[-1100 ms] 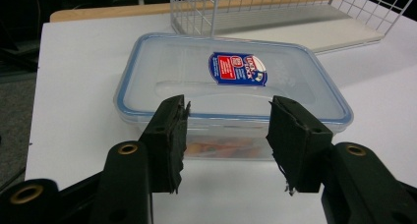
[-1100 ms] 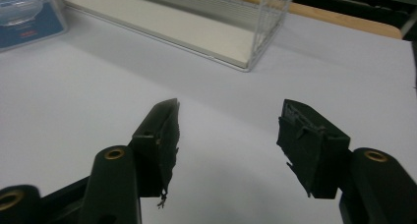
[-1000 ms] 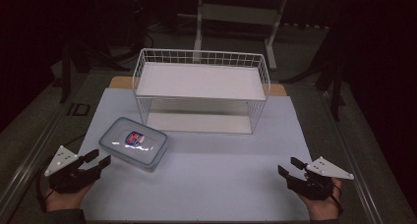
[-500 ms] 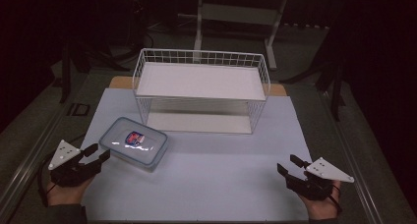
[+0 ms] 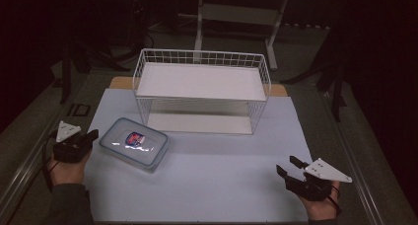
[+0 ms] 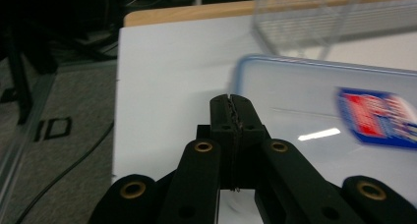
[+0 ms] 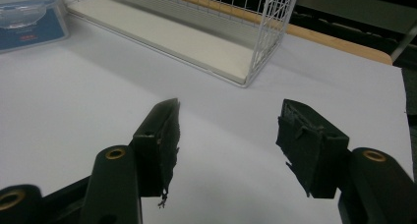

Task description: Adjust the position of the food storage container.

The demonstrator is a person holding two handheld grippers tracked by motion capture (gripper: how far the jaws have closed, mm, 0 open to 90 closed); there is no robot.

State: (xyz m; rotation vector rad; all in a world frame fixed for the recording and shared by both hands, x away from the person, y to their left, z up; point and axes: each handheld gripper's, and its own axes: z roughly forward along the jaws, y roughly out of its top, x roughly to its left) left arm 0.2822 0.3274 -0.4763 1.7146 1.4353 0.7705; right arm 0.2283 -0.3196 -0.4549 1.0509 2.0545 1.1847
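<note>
1. The bench [image 5: 207, 185] carries a white sheet, with a strip of wooden edge showing at 12 o'clock behind a white wire rack [image 5: 202, 89].
2. The wire rack stands upright toward 12 o'clock of the sheet; it has a white shelf on top and a white base board below.
3. A clear lidded container [image 5: 134, 143] with a red and blue label lies flat on the sheet toward 9 o'clock, just in front of the rack's left corner and apart from it.
4. The left hand-held gripper [image 5: 91, 135] is at 9 o'clock by the sheet's left edge, its tip pointing at the container's near corner; whether it touches I cannot tell.
5. In the left gripper view its jaws are pressed together with nothing between them, the blurred container [image 6: 334, 121] lying just beyond.
6. The right hand-held gripper [image 5: 288, 167] rests at 4 o'clock, well apart from the container.
7. In the right gripper view its jaws are spread wide over bare sheet, nothing between them, the rack [image 7: 206, 22] ahead.
</note>
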